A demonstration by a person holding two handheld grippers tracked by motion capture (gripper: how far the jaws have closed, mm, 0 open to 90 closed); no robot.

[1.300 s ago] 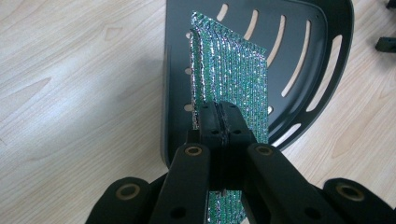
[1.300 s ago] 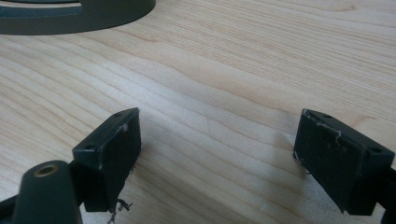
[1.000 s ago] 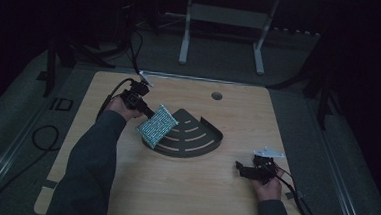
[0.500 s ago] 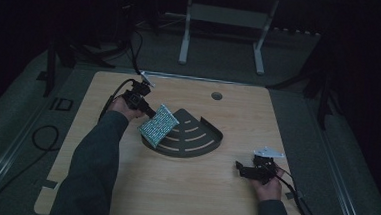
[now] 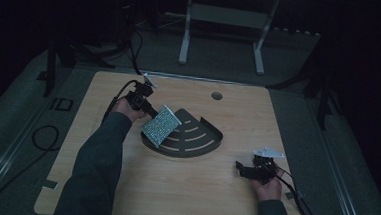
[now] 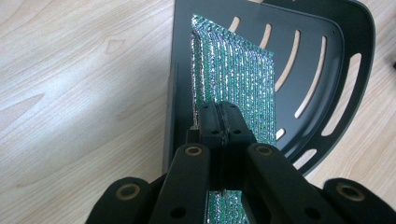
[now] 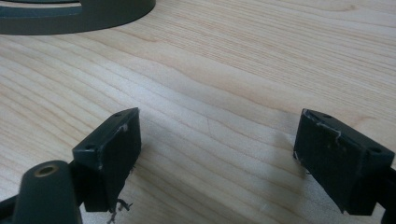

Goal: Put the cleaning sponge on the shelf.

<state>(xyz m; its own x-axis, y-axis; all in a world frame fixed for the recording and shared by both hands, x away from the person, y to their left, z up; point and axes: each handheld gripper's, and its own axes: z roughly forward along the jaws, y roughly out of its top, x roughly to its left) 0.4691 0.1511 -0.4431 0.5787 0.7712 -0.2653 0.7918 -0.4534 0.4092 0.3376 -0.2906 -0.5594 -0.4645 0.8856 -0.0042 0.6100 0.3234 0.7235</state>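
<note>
Right now my left tongs [image 6: 219,122] are pinched closed on one short edge of the glittery green sheet [image 6: 236,88], holding it over the dark fan-shaped tray [image 6: 327,70] that sits mid-surface. In the high view the sheet [image 5: 160,125] hangs tilted above the tray's [image 5: 201,138] left straight wall, its lower part over the tray floor; whether it touches the floor I cannot tell.

My judgement is that it will handle as something light and thin. It holds flat from a single edge grip, so it has some stiffness, yet the ribbed, sparkly face looks like foil or fabric that could crease or slip between the pads. An edge is the sensible place to hold it, as the tongs do now, close to the middle of that edge so it does not swing.

Its long axis runs away from my left tongs, from the held edge out toward the tray's curved rim, and the ribs on the sheet run the same way. The face slopes instead of lying level.

My right tongs [image 7: 210,158] are spread wide with nothing between them, low over the bare wooden surface [image 7: 224,70], well apart from the tray, near the surface's right front corner [image 5: 247,171].
</note>
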